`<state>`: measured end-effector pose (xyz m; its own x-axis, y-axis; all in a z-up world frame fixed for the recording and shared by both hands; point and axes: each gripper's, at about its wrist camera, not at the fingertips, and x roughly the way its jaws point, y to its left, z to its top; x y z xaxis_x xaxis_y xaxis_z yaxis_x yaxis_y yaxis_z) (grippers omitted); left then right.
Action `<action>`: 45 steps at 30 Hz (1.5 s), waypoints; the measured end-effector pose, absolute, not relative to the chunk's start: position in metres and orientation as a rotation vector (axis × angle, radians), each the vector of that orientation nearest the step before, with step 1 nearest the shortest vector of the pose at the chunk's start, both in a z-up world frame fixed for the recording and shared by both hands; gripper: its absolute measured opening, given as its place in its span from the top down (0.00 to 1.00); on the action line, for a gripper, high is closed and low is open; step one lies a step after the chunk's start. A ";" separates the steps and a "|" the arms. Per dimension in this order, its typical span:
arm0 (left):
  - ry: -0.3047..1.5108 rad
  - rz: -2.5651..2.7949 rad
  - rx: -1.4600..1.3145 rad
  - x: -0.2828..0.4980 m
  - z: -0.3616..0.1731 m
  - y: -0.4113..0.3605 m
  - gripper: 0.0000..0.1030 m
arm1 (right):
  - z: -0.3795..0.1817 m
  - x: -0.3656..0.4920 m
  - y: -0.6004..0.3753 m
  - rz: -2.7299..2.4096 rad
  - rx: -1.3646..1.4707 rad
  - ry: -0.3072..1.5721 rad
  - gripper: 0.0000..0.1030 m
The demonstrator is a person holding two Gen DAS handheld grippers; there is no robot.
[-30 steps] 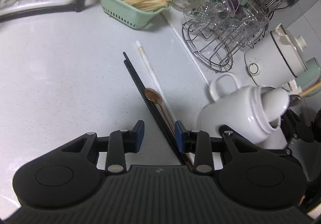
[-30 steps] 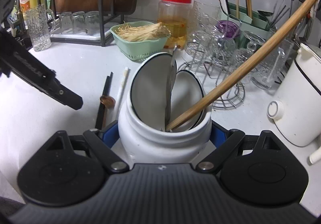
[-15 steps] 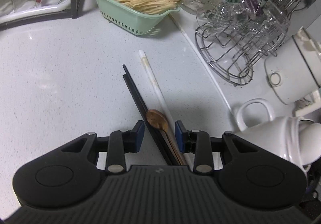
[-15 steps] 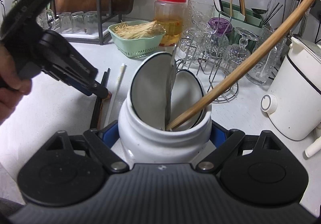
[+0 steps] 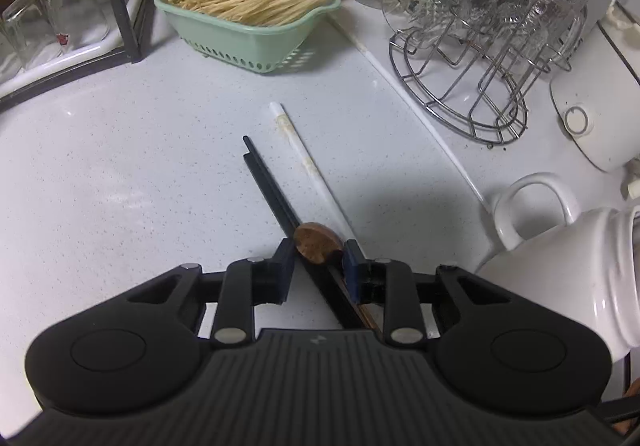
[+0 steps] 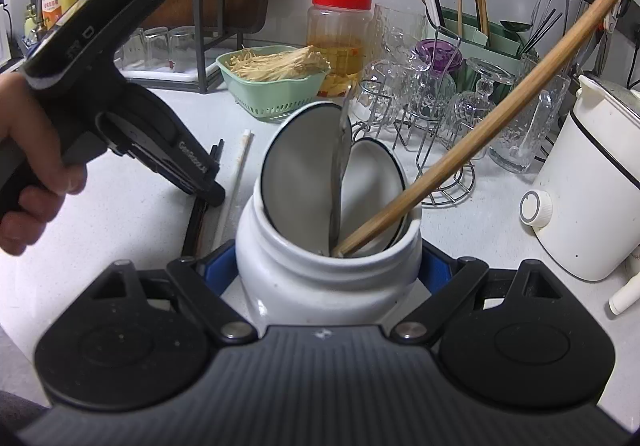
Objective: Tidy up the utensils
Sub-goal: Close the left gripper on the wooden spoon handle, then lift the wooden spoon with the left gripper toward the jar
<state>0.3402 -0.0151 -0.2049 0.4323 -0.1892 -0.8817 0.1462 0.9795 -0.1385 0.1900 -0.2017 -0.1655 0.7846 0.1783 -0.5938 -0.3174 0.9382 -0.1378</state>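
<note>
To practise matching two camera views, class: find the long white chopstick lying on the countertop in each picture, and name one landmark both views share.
Left wrist view: the long white chopstick lies centre frame, running diagonally, right of the black chopsticks.
Right wrist view: it lies left of centre, between the left gripper and the white ceramic jar.
Shared landmark: the mint-green plastic basket of pale sticks, beyond the chopstick.

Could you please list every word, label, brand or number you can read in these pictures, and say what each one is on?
"D": a raised letter on the body of the left gripper; the marks beside it cannot be made out.
White lettering on that gripper's arm: too blurred to read.
Orange label on the yellow bottle: print too small to read.
Nothing else is legible.
</note>
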 end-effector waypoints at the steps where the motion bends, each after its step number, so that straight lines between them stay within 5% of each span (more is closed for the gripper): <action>1: 1.106 -0.214 -0.042 0.340 -0.205 -0.014 0.71 | -0.166 0.190 -0.202 0.270 -0.237 0.613 0.10; 19: 1.127 -0.299 -0.035 0.301 -0.198 0.013 0.73 | -0.165 0.190 -0.200 0.259 -0.233 0.614 0.10; 30: 1.126 -0.310 -0.119 0.288 -0.192 0.026 0.96 | -0.165 0.191 -0.200 0.260 -0.237 0.619 0.10; 45: 1.067 -0.322 -0.182 0.283 -0.171 0.027 0.99 | -0.165 0.195 -0.196 0.262 -0.249 0.630 0.10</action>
<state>0.2827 0.0267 -0.1712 0.4419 -0.3447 -0.8282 0.1704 0.9387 -0.2998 0.1947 -0.1962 -0.1651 0.7771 0.1649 -0.6074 -0.3150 0.9374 -0.1484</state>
